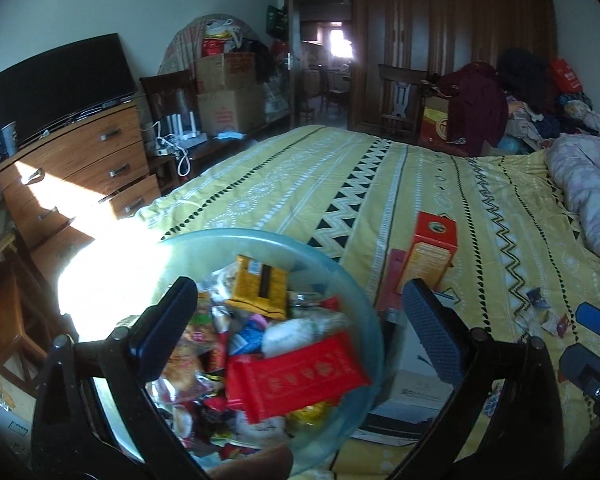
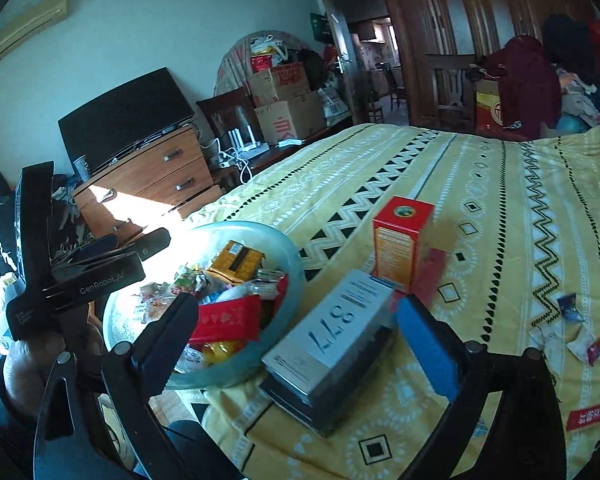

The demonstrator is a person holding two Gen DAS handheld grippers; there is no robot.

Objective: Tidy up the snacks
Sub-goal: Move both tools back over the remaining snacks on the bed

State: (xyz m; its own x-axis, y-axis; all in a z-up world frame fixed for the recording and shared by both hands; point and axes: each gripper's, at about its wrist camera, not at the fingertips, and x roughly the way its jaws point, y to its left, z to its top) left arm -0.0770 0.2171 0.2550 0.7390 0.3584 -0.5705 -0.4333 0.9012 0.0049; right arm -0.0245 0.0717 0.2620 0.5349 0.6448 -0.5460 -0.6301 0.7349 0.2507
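Note:
A pale glass bowl [image 1: 228, 236] heaped with snack packets sits at the near corner of the bed. A red packet [image 1: 296, 376] and a yellow one [image 1: 260, 284] lie on top. My left gripper [image 1: 300, 328] hangs open over the bowl with nothing between its fingers. In the right wrist view the bowl [image 2: 260, 228] is at lower left. My right gripper [image 2: 300, 340] stands open above a grey box [image 2: 332, 336] marked 377, not touching it. A red-orange carton [image 2: 400, 240] stands upright behind that box. Loose sweets [image 2: 580, 344] lie on the bedspread to the right.
A hand [image 2: 28, 360] holds the left gripper [image 2: 140, 256] at the left edge. The yellow patterned bedspread [image 1: 380, 184] stretches back to piled clothes [image 1: 520, 96]. A wooden dresser [image 1: 80, 160] with a screen stands left of the bed, beside cardboard boxes [image 1: 228, 96].

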